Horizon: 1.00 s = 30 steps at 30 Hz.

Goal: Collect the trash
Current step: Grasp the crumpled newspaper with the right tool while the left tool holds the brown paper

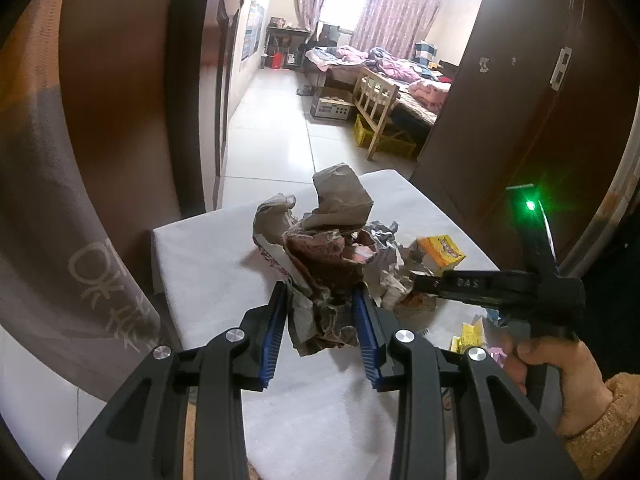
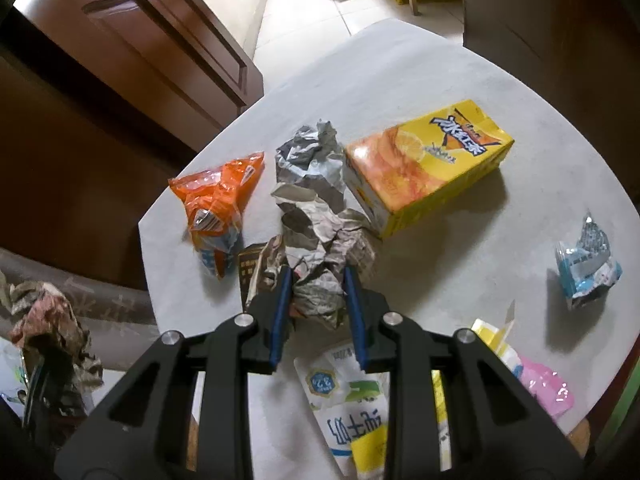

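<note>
My left gripper (image 1: 320,290) is shut on a crumpled wad of brown and pink paper (image 1: 328,256), held above the white table (image 1: 208,256). In the right wrist view my right gripper (image 2: 317,272) is shut on a crumpled grey newspaper ball (image 2: 316,216) in the middle of the table. That paper lies between an orange snack wrapper (image 2: 218,196) and a yellow juice carton (image 2: 428,164). From the left wrist view the right gripper (image 1: 420,280) reaches in from the right, in a person's hand (image 1: 560,372). The left gripper's wad (image 2: 48,320) shows at the left edge of the right wrist view.
A blue and silver wrapper (image 2: 586,264), a pink wrapper (image 2: 544,384), a yellow packet (image 2: 496,340) and a white milk pouch (image 2: 352,396) lie on the table (image 2: 440,72). A brown door (image 2: 140,40) stands to the left. A tiled floor (image 1: 272,132) leads to a bedroom.
</note>
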{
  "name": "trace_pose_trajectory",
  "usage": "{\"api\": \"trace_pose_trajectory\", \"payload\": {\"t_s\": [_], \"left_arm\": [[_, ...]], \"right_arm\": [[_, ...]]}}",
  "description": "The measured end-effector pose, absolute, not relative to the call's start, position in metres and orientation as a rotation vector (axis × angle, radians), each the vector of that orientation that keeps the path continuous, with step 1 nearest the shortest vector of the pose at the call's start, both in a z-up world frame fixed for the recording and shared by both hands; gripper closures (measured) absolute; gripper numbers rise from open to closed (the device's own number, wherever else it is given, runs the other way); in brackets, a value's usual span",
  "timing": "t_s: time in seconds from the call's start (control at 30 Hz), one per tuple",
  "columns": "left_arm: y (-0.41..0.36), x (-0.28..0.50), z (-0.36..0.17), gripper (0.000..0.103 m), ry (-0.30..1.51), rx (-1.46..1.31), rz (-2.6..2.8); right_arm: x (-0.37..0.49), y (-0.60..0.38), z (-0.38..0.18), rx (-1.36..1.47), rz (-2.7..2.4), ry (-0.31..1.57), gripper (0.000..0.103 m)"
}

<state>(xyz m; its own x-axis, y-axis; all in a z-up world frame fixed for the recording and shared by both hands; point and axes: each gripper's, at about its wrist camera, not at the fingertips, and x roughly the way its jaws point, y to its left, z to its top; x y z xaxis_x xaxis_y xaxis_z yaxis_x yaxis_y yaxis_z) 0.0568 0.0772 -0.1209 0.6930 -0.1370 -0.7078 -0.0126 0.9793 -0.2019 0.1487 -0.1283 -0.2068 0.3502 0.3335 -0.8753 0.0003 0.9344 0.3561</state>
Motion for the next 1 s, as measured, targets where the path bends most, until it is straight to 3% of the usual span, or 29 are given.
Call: {"api": "trace_pose_trajectory", "payload": {"t_s": [0.1, 0.2, 0.27, 0.33, 0.43, 0.47, 0.57, 1.0], "left_arm": [[0.077, 0.057, -0.123, 0.072, 0.8, -0.187, -0.066], [0.071, 0.058, -0.125, 0.072, 0.812, -0.17, -0.068], [0.068, 0.058, -0.123, 0.072, 0.807, -0.152, -0.062], [0.068, 0.057, -0.122, 0.071, 0.799, -0.145, -0.059], [0.069, 0.057, -0.123, 0.071, 0.8, -0.153, -0.059], [0.069, 0.058, -0.125, 0.071, 0.808, -0.153, -0.059], [0.071, 0.059, -0.126, 0.071, 0.813, -0.157, -0.055], [0.057, 0.055, -0.118, 0.071, 0.807, -0.133, -0.071]], "right_arm": [[0.144, -0.128, -0.21, 0.273, 0.214, 1.213, 0.075], [0.148, -0.131, -0.22, 0.255, 0.186, 1.251, 0.057], [0.152, -0.133, -0.225, 0.259, 0.172, 1.265, 0.038], [0.155, -0.128, -0.228, 0.243, 0.158, 1.272, 0.033], [0.158, -0.121, -0.24, 0.218, 0.161, 1.302, 0.036], [0.158, -0.121, -0.243, 0.221, 0.166, 1.309, 0.053], [0.157, -0.12, -0.242, 0.258, 0.199, 1.289, 0.072], [0.09, -0.164, -0.116, 0.353, 0.307, 0.943, 0.073]]}}
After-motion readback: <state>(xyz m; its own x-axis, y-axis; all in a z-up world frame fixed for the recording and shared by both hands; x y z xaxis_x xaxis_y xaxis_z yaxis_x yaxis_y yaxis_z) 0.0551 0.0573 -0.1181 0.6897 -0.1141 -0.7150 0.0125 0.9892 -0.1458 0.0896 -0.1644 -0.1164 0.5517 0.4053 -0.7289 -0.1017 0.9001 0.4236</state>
